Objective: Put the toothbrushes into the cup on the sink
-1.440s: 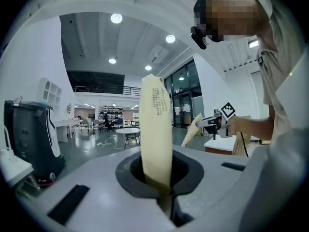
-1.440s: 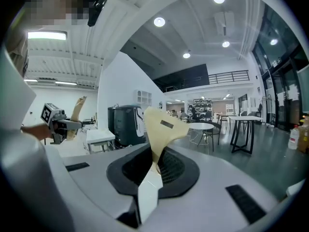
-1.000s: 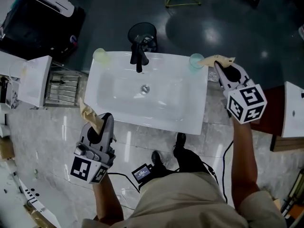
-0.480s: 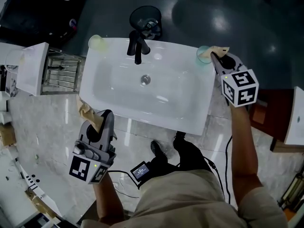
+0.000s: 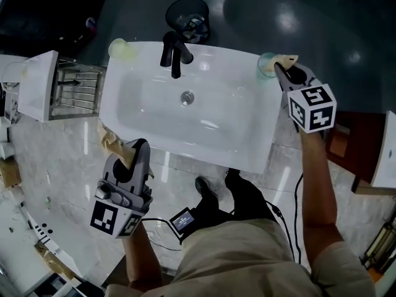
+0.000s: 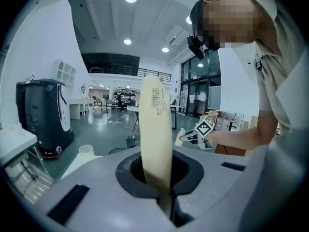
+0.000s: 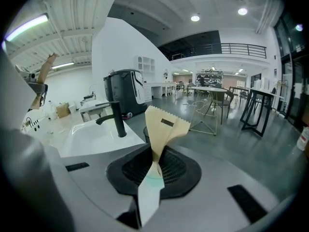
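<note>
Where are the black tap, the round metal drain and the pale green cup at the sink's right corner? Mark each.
Black tap (image 5: 176,64): head view, on its spout.
Round metal drain (image 5: 187,96): head view, its centre.
Pale green cup (image 5: 266,65): head view, inside its mouth.

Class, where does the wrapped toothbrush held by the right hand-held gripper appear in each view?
Head view: wrapped toothbrush at upper right, by the sink's far corner.
Left gripper view: small, right of centre.
Right gripper view: centre, clamped between the jaws.
Shared landmark: white sink.
</note>
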